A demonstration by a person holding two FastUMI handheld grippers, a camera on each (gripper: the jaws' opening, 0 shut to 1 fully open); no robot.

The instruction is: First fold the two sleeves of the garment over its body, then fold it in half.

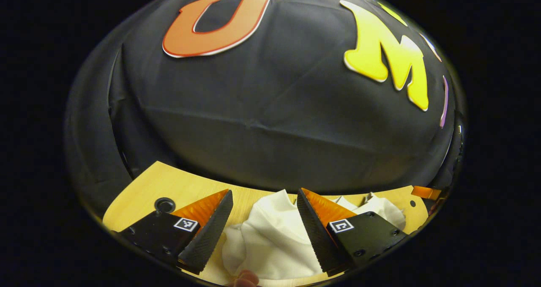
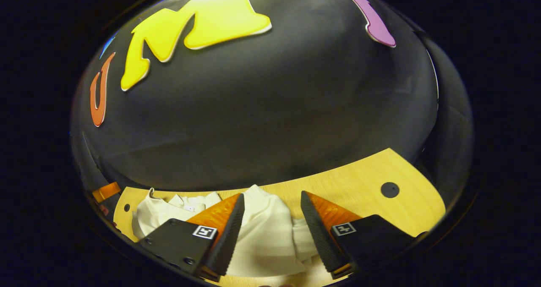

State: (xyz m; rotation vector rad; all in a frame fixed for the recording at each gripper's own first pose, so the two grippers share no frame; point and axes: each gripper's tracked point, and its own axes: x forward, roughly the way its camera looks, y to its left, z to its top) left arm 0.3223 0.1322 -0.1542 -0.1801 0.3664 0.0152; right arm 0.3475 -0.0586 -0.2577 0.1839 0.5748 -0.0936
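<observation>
A white garment [image 1: 274, 236] lies crumpled on the wooden table [image 1: 143, 189]. In the left gripper view my left gripper [image 1: 264, 196] stands open above it, with rumpled cloth showing between and beyond its fingers. A fingertip of a hand [image 1: 245, 278] shows at the bottom edge. In the right gripper view the same garment [image 2: 266, 232] is bunched up, with its collar [image 2: 186, 204] to the left. My right gripper [image 2: 272, 196] is open over a raised fold of the cloth, and I cannot tell whether the fingers touch it.
The table [image 2: 372, 173] ends against the black cloth wall close behind the garment. Round holes sit in the tabletop, one [image 1: 165, 204] near my left gripper and one [image 2: 389, 189] at the right. A small orange piece [image 1: 424, 192] lies at the table's far edge.
</observation>
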